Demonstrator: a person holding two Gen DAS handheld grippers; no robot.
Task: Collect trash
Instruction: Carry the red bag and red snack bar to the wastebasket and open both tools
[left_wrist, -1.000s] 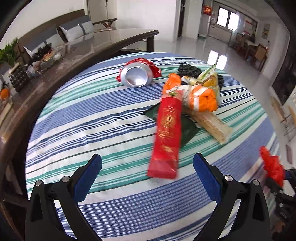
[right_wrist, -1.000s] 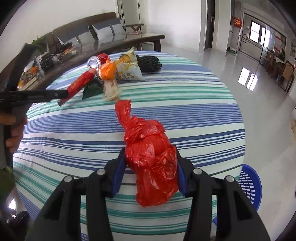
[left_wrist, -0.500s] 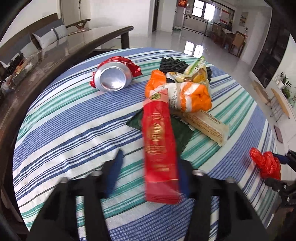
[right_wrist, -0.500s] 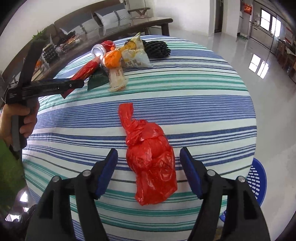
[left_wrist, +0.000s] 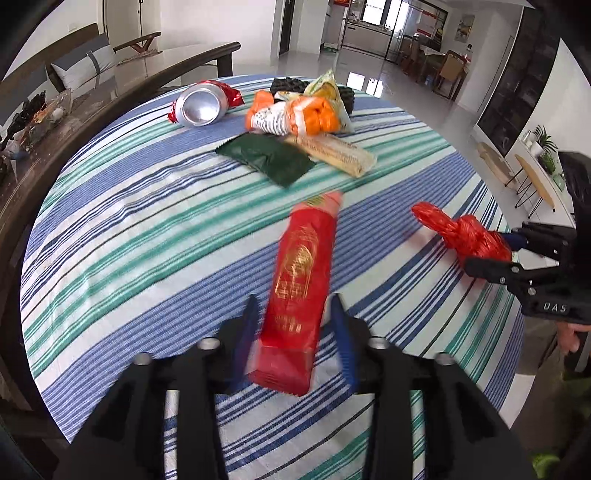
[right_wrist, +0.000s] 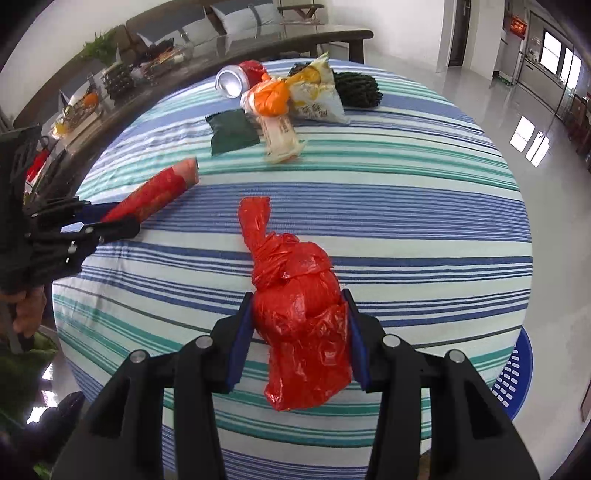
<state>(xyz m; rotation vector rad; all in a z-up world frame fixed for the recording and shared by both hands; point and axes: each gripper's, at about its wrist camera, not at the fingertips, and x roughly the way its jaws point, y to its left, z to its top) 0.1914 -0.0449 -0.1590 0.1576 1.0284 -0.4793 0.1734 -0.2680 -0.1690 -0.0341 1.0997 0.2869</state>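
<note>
Red foil, printed in gold, marks the long snack wrapper (left_wrist: 301, 291) seen in the left wrist view between the blue pads of the left gripper (left_wrist: 295, 343). Its near end is framed by the pads, whose jaws are opening; whether the pads press on it cannot be told, the wrapper being blurred. Beyond it, on the striped tabletop (left_wrist: 129, 221), a green sachet (left_wrist: 266, 157), a beige wrapper (left_wrist: 336, 153), an orange-and-white packet (left_wrist: 295, 118) and a crushed can (left_wrist: 201, 107) are grouped at the far side. At right, a knotted red plastic bag (left_wrist: 465, 236) is seen in the right gripper (left_wrist: 506, 251).

In the right wrist view the red plastic bag (right_wrist: 303, 317) is gripped by the right gripper (right_wrist: 299, 332), both pads pressed into its sides (the jaws are closing), its knotted tail pointing away over the tabletop (right_wrist: 406, 229). At left the left gripper (right_wrist: 107, 221) is seen with the snack wrapper (right_wrist: 159, 195) projecting from it above the cloth. The remaining litter is grouped at the far edge: green sachet (right_wrist: 231, 131), beige wrapper (right_wrist: 279, 134), yellow snack bag (right_wrist: 316, 94) and can (right_wrist: 232, 81). A blue perforated basket (right_wrist: 515, 376) is visible below the tabletop's right rim.
</note>
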